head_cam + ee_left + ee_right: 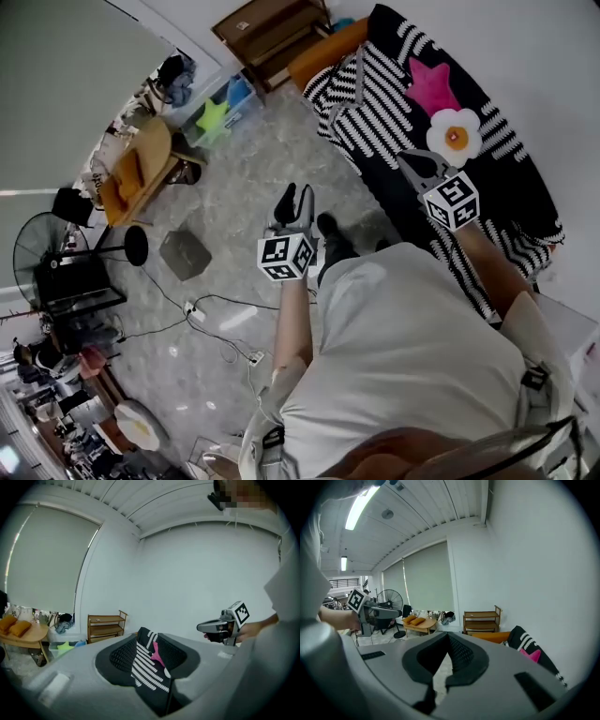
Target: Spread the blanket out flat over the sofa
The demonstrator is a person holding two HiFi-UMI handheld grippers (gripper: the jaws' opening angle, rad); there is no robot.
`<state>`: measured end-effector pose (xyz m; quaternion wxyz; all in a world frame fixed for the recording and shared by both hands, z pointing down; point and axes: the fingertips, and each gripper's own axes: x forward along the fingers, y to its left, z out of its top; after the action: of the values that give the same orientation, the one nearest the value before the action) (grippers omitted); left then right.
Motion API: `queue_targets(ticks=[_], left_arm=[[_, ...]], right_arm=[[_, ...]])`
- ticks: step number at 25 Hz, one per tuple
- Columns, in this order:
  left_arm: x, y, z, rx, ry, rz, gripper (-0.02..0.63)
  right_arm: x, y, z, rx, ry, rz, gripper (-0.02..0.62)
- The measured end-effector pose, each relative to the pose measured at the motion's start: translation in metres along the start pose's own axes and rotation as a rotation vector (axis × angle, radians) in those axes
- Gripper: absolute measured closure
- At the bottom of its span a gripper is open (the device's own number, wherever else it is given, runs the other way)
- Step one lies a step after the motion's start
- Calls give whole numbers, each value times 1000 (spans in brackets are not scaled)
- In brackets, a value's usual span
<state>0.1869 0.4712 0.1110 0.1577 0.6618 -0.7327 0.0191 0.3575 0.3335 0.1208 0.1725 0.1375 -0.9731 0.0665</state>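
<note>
Between the pads of the left gripper nothing is pinched. Its jaws stand well apart, and the striped cloth showing through the gap in the left gripper view is only the sofa's covering seen from a distance. That gripper hangs over the pale floor, short of the sofa and pointing toward its far end. The right gripper shows against the sofa's seat in the head view. Its jaws are parted by a narrower gap, with bare floor showing through and no fabric in it. Both being empty and held out side by side reads as a reach for two separate spots on the cloth, one per hand, so it can be drawn taut. The blanket, black with white stripes, already lies along the sofa but not flat: near the orange arm it is bunched in folds over the front. A pink star cushion and a white flower-shaped cushion rest on it. They would likely pin the cloth under a pull, so the loose front edge looks the better place to grip.
</note>
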Motion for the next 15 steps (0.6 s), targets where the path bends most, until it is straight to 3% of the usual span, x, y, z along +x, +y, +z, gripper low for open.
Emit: queue_targets(ticks=[15], left_arm=[[73, 133, 27, 58, 81, -157, 462]], right_arm=[[133, 7, 33, 63, 54, -126, 592]])
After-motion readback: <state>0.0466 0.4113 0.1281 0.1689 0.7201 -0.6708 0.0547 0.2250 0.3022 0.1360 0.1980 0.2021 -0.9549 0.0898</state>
